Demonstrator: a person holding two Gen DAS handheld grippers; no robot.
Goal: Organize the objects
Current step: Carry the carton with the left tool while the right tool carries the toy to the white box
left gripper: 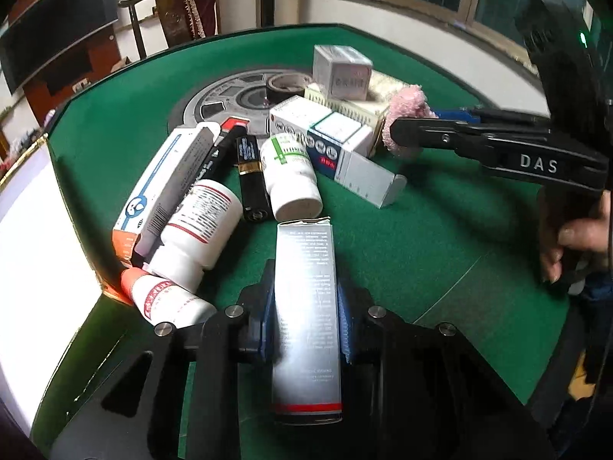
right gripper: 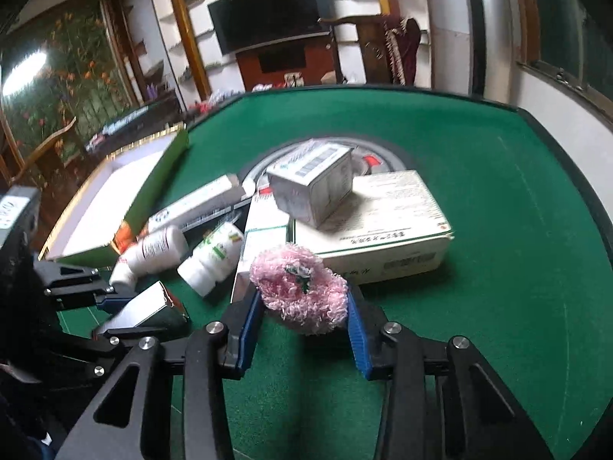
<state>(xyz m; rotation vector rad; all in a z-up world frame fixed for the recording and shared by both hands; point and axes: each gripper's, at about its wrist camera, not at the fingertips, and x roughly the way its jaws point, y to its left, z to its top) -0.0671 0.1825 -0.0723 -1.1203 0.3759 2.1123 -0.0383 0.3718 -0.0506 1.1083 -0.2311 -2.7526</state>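
Left tool (left gripper: 304, 326) clamps a silver carton (left gripper: 306, 306) above the green table (left gripper: 440, 268), right tool (right gripper: 304, 306) pinches a pink fluffy puff (right gripper: 300, 287) beside the clutter, both likely bound for the open white box (right gripper: 111, 207).

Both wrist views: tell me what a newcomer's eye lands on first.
The pink puff, clamped in the right gripper at the near edge of the pile. Next, the silver carton gripped by the left gripper, pointing at the bottles and boxes heaped on the green table.
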